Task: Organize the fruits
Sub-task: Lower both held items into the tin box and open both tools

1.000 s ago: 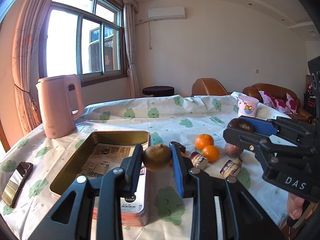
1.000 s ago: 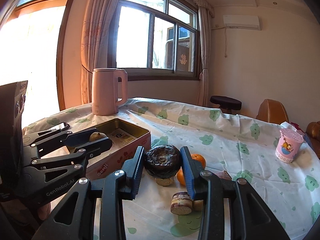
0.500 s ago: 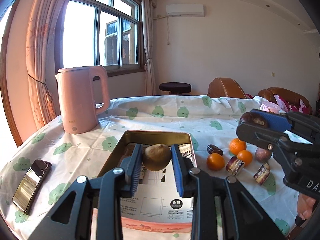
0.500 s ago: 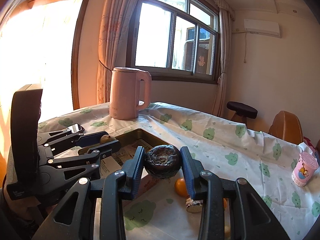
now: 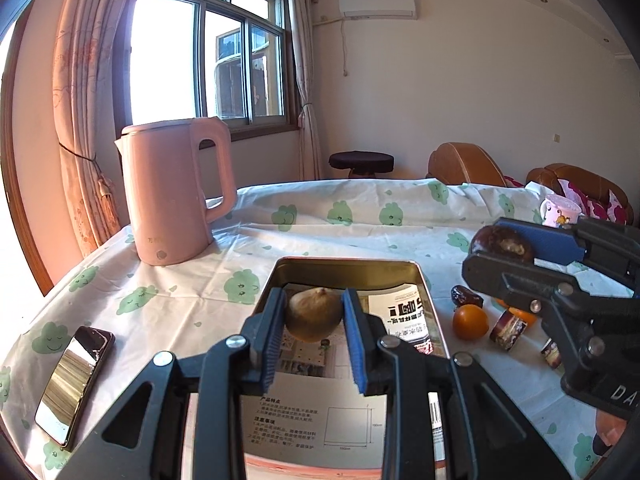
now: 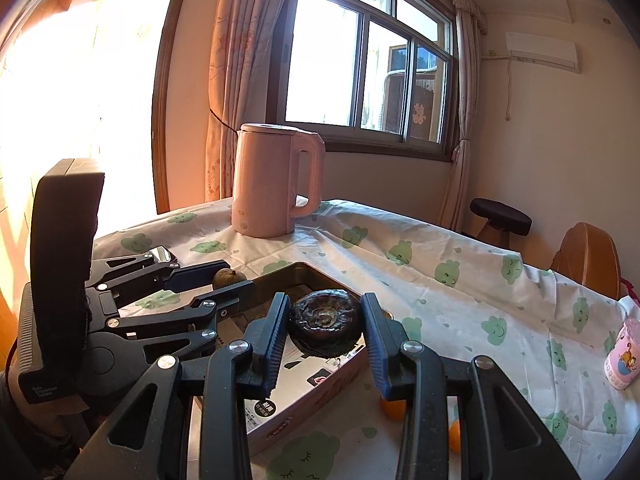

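1. The left tool was seen closed on a tan fruit, which was held above the tin, over its far half.
2. The right tool was seen closed on a dark fruit, which was held over the tin's near-right corner, just beside the left tool.
3. No fruit could be made out lying in the tin; only printed paper was visible on its floor, so the sorting was judged to be at an early stage.
4. Left on the desk, to the right of the tin, were two oranges, the nearer one in plain sight, a date and small wrapped rolls; part of this group was hidden behind the right tool.
5. Both held fruits were judged ready for release into the tin, after which the loose pieces would remain to be collected.
6. The tan fruit looked round, matte and slightly rough, with a small nub on top.
7. The dark fruit looked flattened, wrinkled and glossy, almost black.
8. The tin was rectangular with rounded corners, its inside a dull gold metal and its outer wall pink.
9. The desk was covered by a thin white cloth printed with green shapes, creased in places.
10. A smooth pink kettle and a glossy phone were noted well apart from the fruit.
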`<state>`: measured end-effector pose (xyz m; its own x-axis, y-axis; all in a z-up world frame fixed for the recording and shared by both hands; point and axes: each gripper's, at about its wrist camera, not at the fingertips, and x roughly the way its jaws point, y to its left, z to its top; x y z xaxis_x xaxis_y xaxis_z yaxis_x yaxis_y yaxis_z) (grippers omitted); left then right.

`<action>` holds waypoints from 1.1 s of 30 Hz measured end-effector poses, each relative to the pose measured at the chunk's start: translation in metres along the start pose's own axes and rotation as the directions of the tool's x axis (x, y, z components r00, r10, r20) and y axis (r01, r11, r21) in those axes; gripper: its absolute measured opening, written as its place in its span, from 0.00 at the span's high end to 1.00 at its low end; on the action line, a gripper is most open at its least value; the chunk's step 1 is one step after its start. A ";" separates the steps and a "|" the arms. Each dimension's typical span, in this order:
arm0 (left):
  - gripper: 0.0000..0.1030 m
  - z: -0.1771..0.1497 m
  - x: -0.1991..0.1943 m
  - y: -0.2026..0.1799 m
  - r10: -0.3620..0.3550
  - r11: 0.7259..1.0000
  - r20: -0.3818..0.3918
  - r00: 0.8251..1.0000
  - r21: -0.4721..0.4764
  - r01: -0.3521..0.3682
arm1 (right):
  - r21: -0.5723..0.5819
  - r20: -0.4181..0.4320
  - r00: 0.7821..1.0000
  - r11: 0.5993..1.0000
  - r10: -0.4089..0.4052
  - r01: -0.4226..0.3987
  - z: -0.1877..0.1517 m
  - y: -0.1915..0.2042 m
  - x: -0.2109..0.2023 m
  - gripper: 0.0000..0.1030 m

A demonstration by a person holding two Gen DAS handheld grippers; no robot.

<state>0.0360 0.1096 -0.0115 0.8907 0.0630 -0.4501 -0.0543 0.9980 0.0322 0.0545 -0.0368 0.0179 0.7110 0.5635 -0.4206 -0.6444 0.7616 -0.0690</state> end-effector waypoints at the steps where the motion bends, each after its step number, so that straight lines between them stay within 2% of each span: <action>1: 0.70 0.000 0.001 0.001 -0.001 1.000 -0.005 1.000 -0.002 0.001 | 0.000 -0.005 1.000 1.000 0.001 -0.001 0.000 0.001 0.003 0.63; 20: 0.70 -0.003 0.027 0.015 0.019 1.000 -0.084 0.996 0.004 -0.019 | 0.013 -0.086 0.996 1.000 0.008 -0.007 -0.009 0.007 0.045 0.62; 33: 0.70 -0.008 0.041 0.014 0.010 1.000 -0.150 0.989 0.019 -0.007 | 0.017 -0.146 0.989 1.000 0.008 -0.005 -0.016 0.006 0.066 0.62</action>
<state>0.0683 0.1263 -0.0363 0.8125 0.0726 -0.5785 -0.0519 0.9973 0.0524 0.0930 -0.0003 -0.0250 0.6571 0.5167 -0.5489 -0.6434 0.7639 -0.0511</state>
